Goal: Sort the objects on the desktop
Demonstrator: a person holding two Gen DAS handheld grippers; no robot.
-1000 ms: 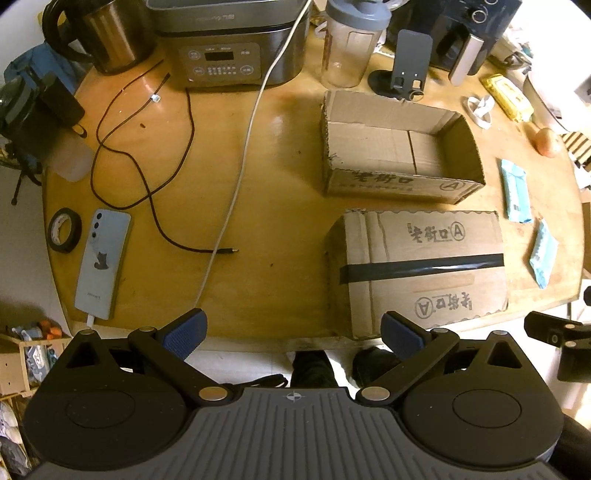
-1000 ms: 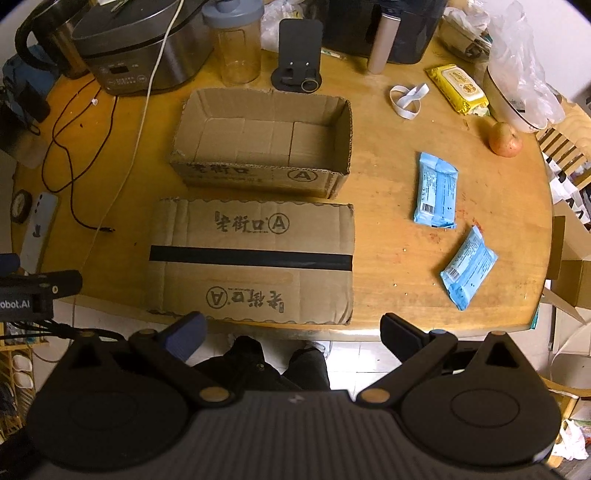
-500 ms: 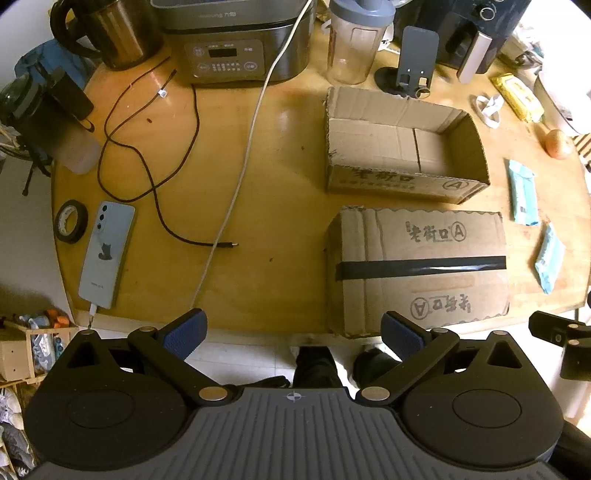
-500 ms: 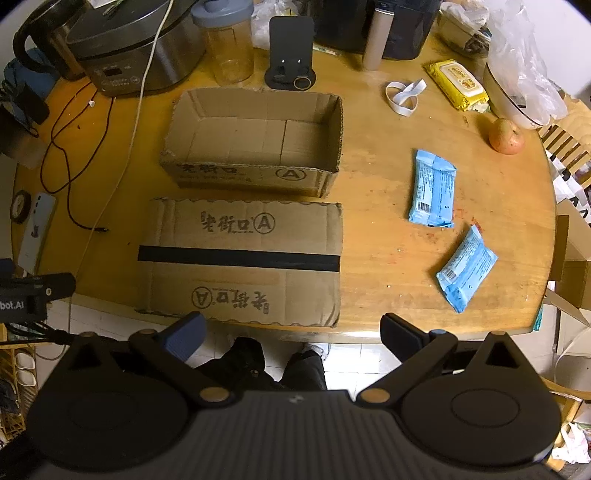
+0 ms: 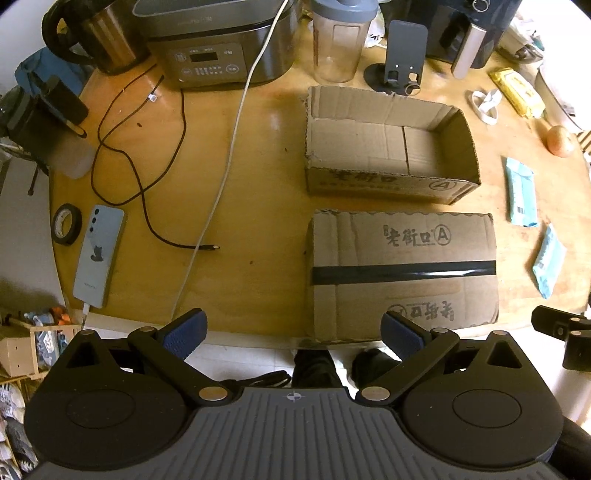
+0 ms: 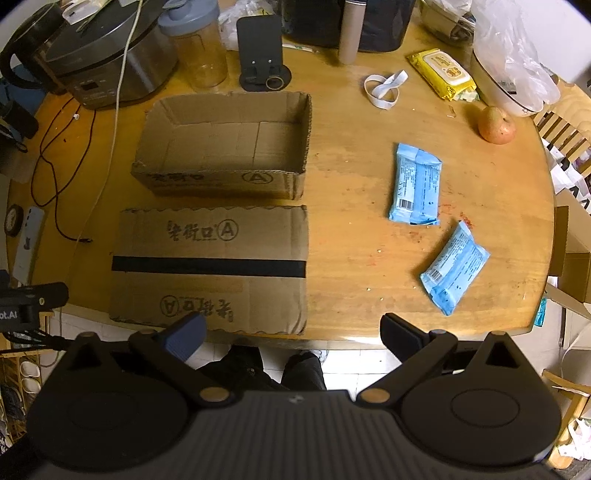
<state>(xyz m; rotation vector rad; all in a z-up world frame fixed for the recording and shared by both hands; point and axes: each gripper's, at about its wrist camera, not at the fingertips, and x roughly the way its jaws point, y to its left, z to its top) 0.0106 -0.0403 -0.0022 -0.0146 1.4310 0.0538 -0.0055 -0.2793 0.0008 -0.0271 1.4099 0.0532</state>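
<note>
1. A round wooden table [image 6: 351,236] under warm light carries appliances along its far edge: a steel kettle [image 5: 99,33], a rice cooker [image 5: 218,48], a clear jar with a grey lid [image 5: 338,40] and a dark phone stand [image 5: 400,55].
2. On the table's left side lie a light blue phone [image 5: 99,254], a roll of black tape [image 5: 66,224] just beside it, a looping black cable [image 5: 144,192] and a white cord [image 5: 221,173].
3. An open cardboard box [image 6: 225,147] sits mid-table, and just in front of it lies a closed cardboard box [image 6: 210,266] sealed with a black tape strip, near the table's front edge.
4. To the right, two blue snack packets lie flat and apart: one [image 6: 415,184] farther back, one [image 6: 454,267] angled nearer the edge.
5. Behind them sit an apple [image 6: 496,123], a yellow wipes pack [image 6: 441,74] and a white band [image 6: 384,86].
6. The left gripper [image 5: 293,332] and right gripper [image 6: 293,330] both hover at the front edge with fingers spread wide, holding nothing.
</note>
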